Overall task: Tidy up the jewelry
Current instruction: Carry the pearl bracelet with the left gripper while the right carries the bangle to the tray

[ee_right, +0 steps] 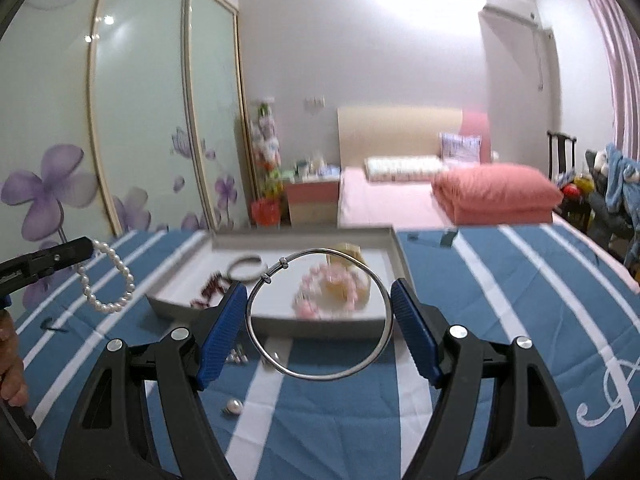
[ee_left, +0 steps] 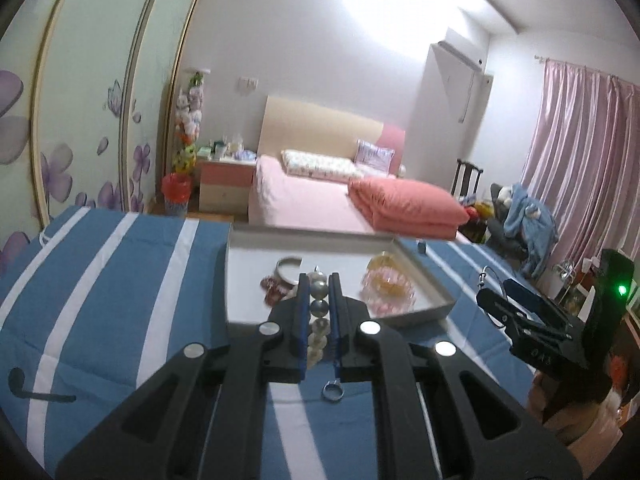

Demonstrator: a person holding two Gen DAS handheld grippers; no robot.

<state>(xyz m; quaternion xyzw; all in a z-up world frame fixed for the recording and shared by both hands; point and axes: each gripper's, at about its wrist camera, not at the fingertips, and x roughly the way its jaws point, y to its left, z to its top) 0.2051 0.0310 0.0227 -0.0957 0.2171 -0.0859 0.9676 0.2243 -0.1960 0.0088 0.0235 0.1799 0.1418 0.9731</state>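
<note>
My left gripper (ee_left: 319, 280) is shut on a white pearl bracelet (ee_left: 320, 330), whose beads sit in a row between the blue pads; in the right wrist view the pearl bracelet (ee_right: 108, 284) hangs as a loop from the left gripper (ee_right: 86, 246). My right gripper (ee_right: 318, 288) is shut on a thin silver bangle (ee_right: 320, 376), pads pressing its two sides. Both are held above the striped blanket, just in front of a grey tray (ee_right: 320, 328). The tray (ee_left: 424, 280) holds a silver cuff (ee_left: 288, 266), dark red beads (ee_left: 272, 288) and a pink bead bracelet (ee_left: 388, 286). The right gripper (ee_left: 496, 294) shows at the right.
A small silver ring (ee_left: 333, 392) lies on the blue-and-white blanket (ee_left: 100, 300) under my left gripper. Pearl earrings (ee_right: 234, 406) and small studs (ee_right: 238, 356) lie on the blanket near the tray's front. A pink bed (ee_left: 320, 200) and wardrobe doors (ee_right: 140, 120) stand beyond.
</note>
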